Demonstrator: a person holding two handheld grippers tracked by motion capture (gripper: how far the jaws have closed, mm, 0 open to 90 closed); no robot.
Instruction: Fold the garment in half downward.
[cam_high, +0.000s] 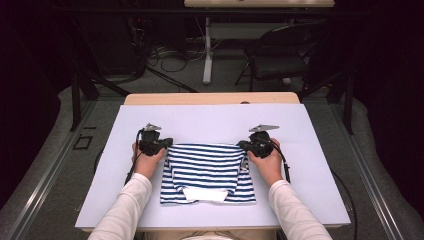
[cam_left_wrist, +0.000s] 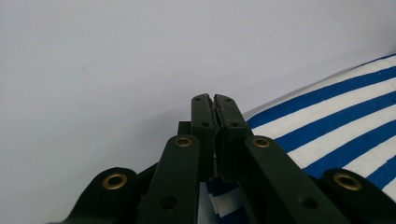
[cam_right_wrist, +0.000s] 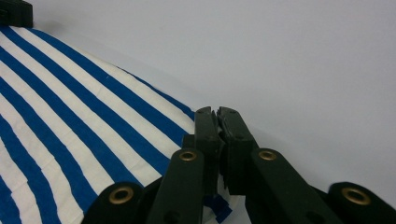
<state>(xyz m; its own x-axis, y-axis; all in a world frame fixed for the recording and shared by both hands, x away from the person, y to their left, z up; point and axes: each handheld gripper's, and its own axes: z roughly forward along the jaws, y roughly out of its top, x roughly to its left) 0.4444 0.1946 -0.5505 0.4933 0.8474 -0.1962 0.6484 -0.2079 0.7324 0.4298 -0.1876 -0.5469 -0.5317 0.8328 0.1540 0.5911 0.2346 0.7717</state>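
While both forearms are reaching in from the near edge of the table (cam_high: 310, 150), each hand is gripping its tool at a far corner of the shirt (cam_high: 207, 170). The left hand (cam_high: 146, 161) is sitting just left of the striped cloth, sleeve angled inward, with the left gripper (cam_high: 167, 145) pointing right toward the shirt's far left corner. The right hand (cam_high: 267, 162) is mirroring it on the other side, with the right gripper (cam_high: 243, 146) pointing left at the far right corner.

Along the left gripper (cam_left_wrist: 213, 99) in its own view, the jaws are pressing together with no real gap, and a bit of blue-and-white cloth is showing low between them, so they are clamping the shirt (cam_left_wrist: 336, 121) edge. The right gripper (cam_right_wrist: 217, 112) is looking the same in its view: jaws pinched tight, a scrap of blue stripe peeking out below them, the shirt (cam_right_wrist: 70, 121) spreading off to the left. How much fabric each is pinching is hard to judge, since the jaws are hiding it.

The shirt is lying on the white tabletop between the two hands, toward the near side, folded, its far edge stretching between the grippers and a white patch showing at its near edge.
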